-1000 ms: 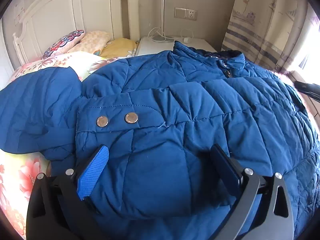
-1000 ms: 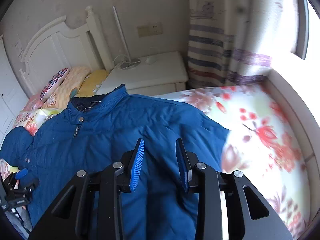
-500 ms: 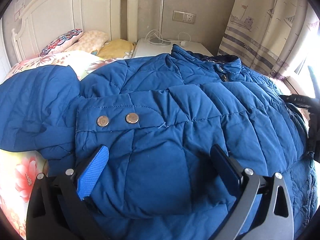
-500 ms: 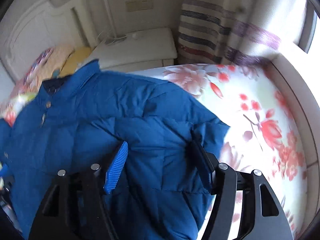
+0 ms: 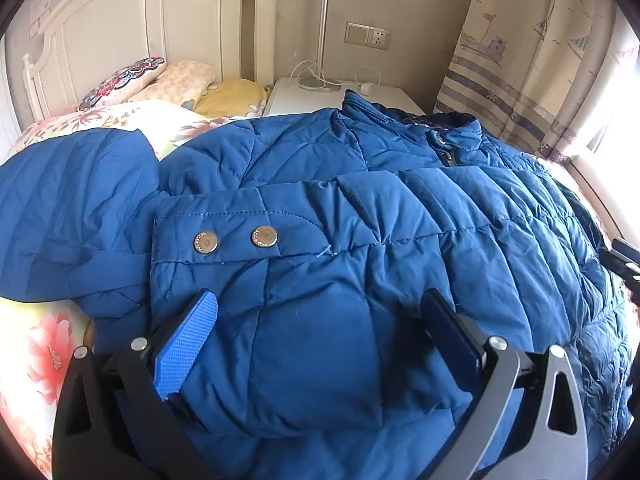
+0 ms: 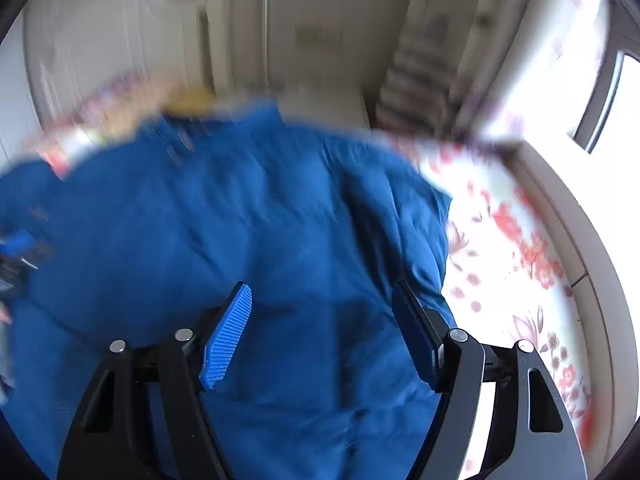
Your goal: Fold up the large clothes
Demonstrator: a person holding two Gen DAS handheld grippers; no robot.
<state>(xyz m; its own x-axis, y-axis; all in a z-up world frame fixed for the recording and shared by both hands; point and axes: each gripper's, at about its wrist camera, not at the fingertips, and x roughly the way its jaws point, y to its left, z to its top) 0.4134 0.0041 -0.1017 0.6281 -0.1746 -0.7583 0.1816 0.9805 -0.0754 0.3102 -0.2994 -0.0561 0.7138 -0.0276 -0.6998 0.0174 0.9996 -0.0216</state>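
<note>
Padding in quilted blue nylon fills both views: a large blue puffer jacket (image 5: 400, 216) lies spread over a bed covered by a white floral sheet with red and pink flowers (image 6: 516, 256). In the left wrist view one sleeve is folded across the jacket's front, its cuff showing two round metal snap buttons (image 5: 236, 239), and the collar with its zipper points toward a white bedside table (image 5: 304, 98) by the wall. A second stretch of the blue fabric lies out to the left over the sheet.

The left gripper (image 5: 320, 328) is low over the folded sleeve, its jaws spread wide with the end of the sleeve lying between them; the blue ribbed pad (image 5: 186, 342) stands just beside the cloth, and nothing is pinched. The right gripper (image 6: 324, 328), seen through heavy motion blur, hangs above the jacket near the garment's edge beside the bare flowered sheet, its jaws likewise wide apart and holding nothing.

Behind the jacket stand a white panelled headboard (image 5: 132, 40), a patterned pillow (image 5: 124, 82) and a yellow cushion (image 5: 232, 96). A striped curtain with boat prints (image 5: 532, 64) hangs at the right, next to a wall socket plate (image 5: 368, 35).
</note>
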